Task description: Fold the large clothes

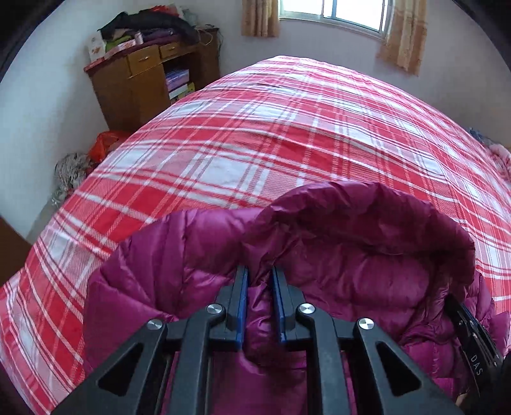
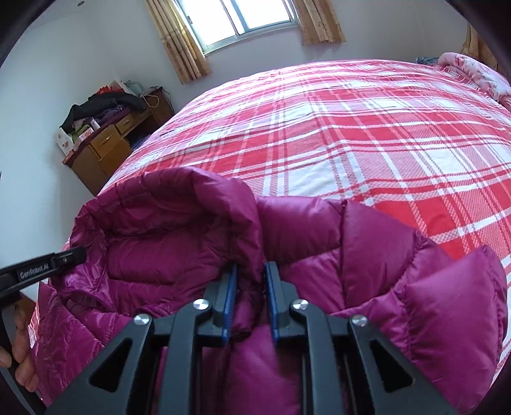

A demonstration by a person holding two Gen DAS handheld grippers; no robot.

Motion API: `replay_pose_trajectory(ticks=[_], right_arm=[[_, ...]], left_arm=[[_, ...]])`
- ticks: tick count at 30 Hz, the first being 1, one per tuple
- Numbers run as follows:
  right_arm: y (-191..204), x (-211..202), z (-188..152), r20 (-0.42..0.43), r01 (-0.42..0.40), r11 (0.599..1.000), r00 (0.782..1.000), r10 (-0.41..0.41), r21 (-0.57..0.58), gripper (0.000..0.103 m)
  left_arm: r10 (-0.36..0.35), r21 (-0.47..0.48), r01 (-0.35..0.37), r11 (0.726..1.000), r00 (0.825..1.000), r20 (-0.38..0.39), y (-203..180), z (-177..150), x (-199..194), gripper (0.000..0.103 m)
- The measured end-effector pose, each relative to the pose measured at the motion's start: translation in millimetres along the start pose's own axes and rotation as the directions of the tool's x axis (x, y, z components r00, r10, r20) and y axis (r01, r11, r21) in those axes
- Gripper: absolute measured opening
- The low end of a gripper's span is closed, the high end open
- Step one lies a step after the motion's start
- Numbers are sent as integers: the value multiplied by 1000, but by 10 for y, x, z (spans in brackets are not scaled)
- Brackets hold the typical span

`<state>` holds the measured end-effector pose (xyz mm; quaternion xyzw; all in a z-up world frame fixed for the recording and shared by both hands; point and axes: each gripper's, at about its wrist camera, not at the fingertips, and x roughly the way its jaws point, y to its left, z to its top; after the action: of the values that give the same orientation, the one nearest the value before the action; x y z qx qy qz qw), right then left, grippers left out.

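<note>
Puffer jacket, magenta and quilted, is bunched at the near edge of the bed, right under both of my claws. My left claw is clamped on a fold of its fabric beside the hood, blue pads pressing the cloth from both sides. My right claw is likewise pinched tight on a ridge of the jacket at the other side of the hood, with a puffy sleeve or shoulder panel swelling up to its right. In the right wrist view my left claw's black finger comes in from the left edge, and a hand grips its handle at the lower left. The raised hood rim stands between my claws and the open bed beyond, hiding the cover just behind it.

Past the jacket, the red and white plaid cover spreads bare to the far edge. At the far right corner of the bed lies a pink bundle of bedding. Off the bed's left edge sit a red bag and a pale heap on the floor, then a wooden cabinet piled with dark clothes and boxes. On the far wall is a window with tan curtains.
</note>
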<state>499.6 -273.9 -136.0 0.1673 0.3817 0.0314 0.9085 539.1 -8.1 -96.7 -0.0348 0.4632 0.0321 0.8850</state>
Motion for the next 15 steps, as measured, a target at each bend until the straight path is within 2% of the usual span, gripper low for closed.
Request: replay_pose_trajectory(ticks=[2,5,7,11,14,15], right_arm=[[0,1,1,-1,0,1000,1000,0,0,19],[0,2,3,-1,0,1000,1000,0,0,19],[-1,3,4,-1,-1,1000,1000,1,2,19],[-9,-1,4,-3,-8,1000,1000,8,12,20],[-37,-54,18,-22,-8,999,1000,9,32,24],[-50,-125,27,-19,5,999,1000,-5,44,28]], left_arm=[[-15,-41,14,999,1000,-12,97,-111,141,15],[11,-38,-7,999,995,104,46,-270,184,18],[32,-39,-28,999,992,124,-1,-288,182,18],[-51,-114,66,991,990,131,173,-284,196,18],[-72,-129,90,988,988,137,194,-289,199,18],[-69,-127,87,988,988,139,182,-288,195,18]])
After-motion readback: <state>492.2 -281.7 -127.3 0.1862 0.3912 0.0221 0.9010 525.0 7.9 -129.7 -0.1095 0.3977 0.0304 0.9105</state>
